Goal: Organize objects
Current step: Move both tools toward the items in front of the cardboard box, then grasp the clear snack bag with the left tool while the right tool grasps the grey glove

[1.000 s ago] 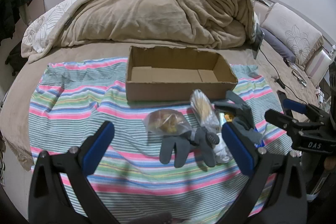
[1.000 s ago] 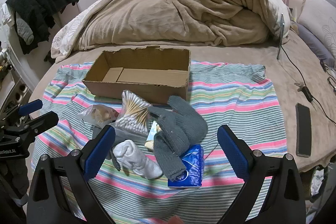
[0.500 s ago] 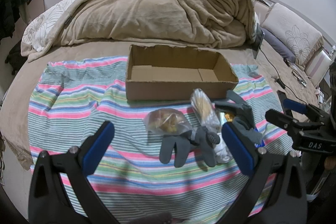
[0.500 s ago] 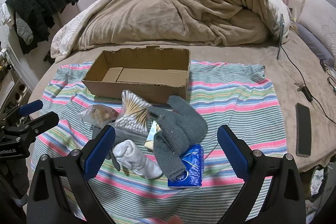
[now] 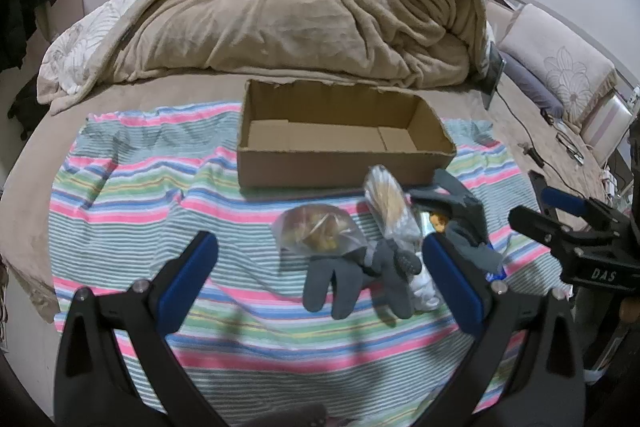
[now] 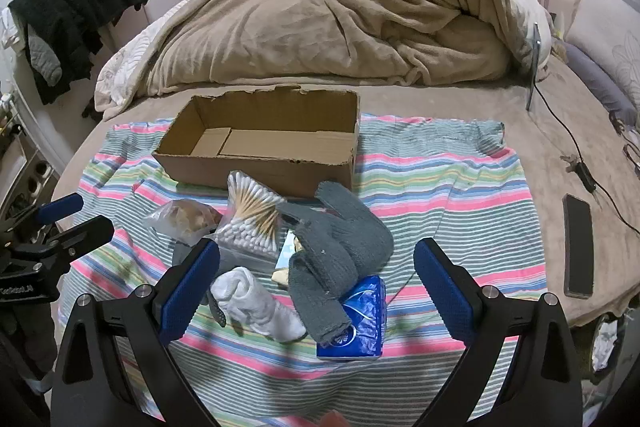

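We hold the left gripper (image 5: 320, 267) and right gripper (image 6: 316, 267) spread wide, nothing between the fingers. Near the striped cloth's (image 6: 440, 195) front edge: blue tissue pack (image 6: 360, 319), white sock (image 6: 256, 301), grey gloves (image 6: 340, 247). Behind them, the cotton swabs (image 6: 252, 215) and a snack bag (image 6: 186, 217). Farthest, at the cloth's back edge, the open cardboard box (image 6: 264, 163).
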### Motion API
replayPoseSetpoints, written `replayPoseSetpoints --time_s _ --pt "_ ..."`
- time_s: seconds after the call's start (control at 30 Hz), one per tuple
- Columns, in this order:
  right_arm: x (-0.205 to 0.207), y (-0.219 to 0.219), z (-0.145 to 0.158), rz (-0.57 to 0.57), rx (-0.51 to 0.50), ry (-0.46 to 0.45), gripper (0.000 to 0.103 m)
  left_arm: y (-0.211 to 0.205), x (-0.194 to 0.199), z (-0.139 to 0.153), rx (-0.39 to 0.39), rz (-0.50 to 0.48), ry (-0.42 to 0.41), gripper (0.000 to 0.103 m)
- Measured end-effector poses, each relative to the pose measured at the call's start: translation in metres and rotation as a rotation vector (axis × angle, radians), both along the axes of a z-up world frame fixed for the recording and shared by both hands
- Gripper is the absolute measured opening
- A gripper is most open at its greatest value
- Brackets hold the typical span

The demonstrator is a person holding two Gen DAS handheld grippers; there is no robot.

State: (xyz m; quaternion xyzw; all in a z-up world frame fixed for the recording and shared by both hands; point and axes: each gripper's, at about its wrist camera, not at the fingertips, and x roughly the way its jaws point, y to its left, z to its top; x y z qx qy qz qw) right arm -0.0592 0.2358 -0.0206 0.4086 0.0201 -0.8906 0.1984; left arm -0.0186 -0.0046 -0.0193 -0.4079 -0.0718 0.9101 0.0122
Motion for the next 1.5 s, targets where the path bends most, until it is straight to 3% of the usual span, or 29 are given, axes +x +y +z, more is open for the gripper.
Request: replayPoseSetpoints --time_s 0.43,1.03,1.13,1.2,1.3,1.37,1.43,1.5 --pt "-0.022 0.008 -0.011 -0.021 -0.001 -0.035 0.099 0.003 -0.032 -0.023 0.010 -0.021 -0.052 0.102" --pt "-0.071 0.018 -0.062 -0.033 -0.019 -0.150 0.099 -0.002 -0.084 -0.084 0.026 -0.035 -0.185 0.102" --pt "-0.077 0.019 -0.073 -0.037 -0.025 -0.181 0.095 -0.001 -0.088 -0.094 0.039 -0.050 -0.206 0.101" --pt "-0.079 0.020 -0.080 -0.034 -0.046 -0.201 0.093 -0.001 -0.090 -0.100 0.062 -0.058 -0.218 0.094" --pt "-0.080 0.022 -0.086 -0.014 -0.089 -0.226 0.086 0.000 -0.092 -0.108 0.088 -0.068 -0.229 0.091" --pt "-0.081 0.023 -0.088 0.007 -0.120 -0.240 0.075 0.001 -0.091 -0.108 0.086 -0.072 -0.222 0.089" --pt "-0.078 0.021 -0.086 0.016 -0.118 -0.231 0.070 0.002 -0.090 -0.105 0.090 -0.075 -0.210 0.082" --pt "-0.075 0.021 -0.081 0.019 -0.112 -0.215 0.058 0.003 -0.088 -0.101 0.091 -0.081 -0.194 0.070"
